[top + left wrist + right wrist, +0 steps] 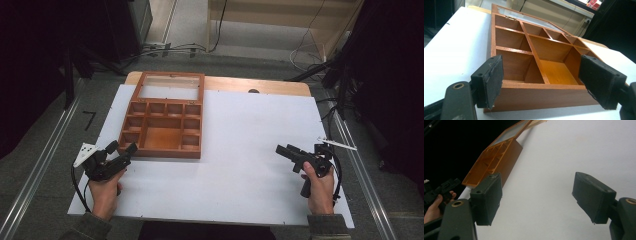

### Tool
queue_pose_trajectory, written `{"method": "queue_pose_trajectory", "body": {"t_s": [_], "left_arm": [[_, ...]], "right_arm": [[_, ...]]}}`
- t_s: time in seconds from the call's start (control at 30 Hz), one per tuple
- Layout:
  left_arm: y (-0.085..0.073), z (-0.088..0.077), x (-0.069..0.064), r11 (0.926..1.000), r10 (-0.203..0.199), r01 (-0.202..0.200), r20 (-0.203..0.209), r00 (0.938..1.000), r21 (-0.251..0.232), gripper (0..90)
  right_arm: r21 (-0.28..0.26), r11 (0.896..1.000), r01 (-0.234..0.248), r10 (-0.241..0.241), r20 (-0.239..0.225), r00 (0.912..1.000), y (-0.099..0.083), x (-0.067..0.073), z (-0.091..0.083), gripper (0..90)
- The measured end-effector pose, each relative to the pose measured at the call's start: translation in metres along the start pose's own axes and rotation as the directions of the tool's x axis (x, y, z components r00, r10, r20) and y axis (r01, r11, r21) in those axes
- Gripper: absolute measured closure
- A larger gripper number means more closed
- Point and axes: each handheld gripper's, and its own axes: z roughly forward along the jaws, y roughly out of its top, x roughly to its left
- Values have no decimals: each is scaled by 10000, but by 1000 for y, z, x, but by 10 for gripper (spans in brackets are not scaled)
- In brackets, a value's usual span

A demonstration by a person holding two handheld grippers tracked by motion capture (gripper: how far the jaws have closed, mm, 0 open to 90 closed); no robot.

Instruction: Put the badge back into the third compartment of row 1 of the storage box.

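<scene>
Wooden compartment box [162, 127] lay on the left half of the white table [250, 150], its glass-paned lid [171, 86] already swung fully open and lying flat behind it; every compartment looked empty. Just off its near left corner, the left hand-held gripper [122, 148] hovered with jaws spread wide, holding nothing and apart from the wood. Well to the right, the right hand-held gripper [283, 150] was equally wide and empty above bare table. By my judgement the work with the box had barely begun, or had just ended. No brand, label or writing could be read.
</scene>
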Motion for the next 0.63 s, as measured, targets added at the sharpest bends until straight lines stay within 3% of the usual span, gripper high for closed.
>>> {"method": "queue_pose_trajectory", "body": {"t_s": [0.4,0.47,0.5,0.53,0.57,0.6,0.63], "left_arm": [[0,0,0,10000,7,-7,-3,10000,6,208],[0,0,0,10000,2,-2,-3,10000,4,208],[0,0,0,10000,-1,1,-1,10000,-5,208],[0,0,0,10000,-2,2,-2,10000,-10,208],[0,0,0,10000,-5,5,-1,10000,-13,208],[0,0,0,10000,-12,12,4,10000,-26,208],[0,-1,0,10000,-16,16,-3,10000,-25,208]], "right_arm": [[-242,9996,-130,137,274,9995,-3,-9,-17,222],[-218,9997,-118,129,498,9987,-5,-11,-20,215],[-176,9998,-16,31,829,9965,-6,-12,-21,204],[-82,9995,302,-287,1476,9886,-8,-13,-22,190],[100,9973,721,-724,2411,9678,-10,-13,-23,172],[359,9927,1155,-1208,3405,9325,-13,-15,-22,163],[601,9875,1460,-1577,4252,8913,-16,-18,-22,163]]}}
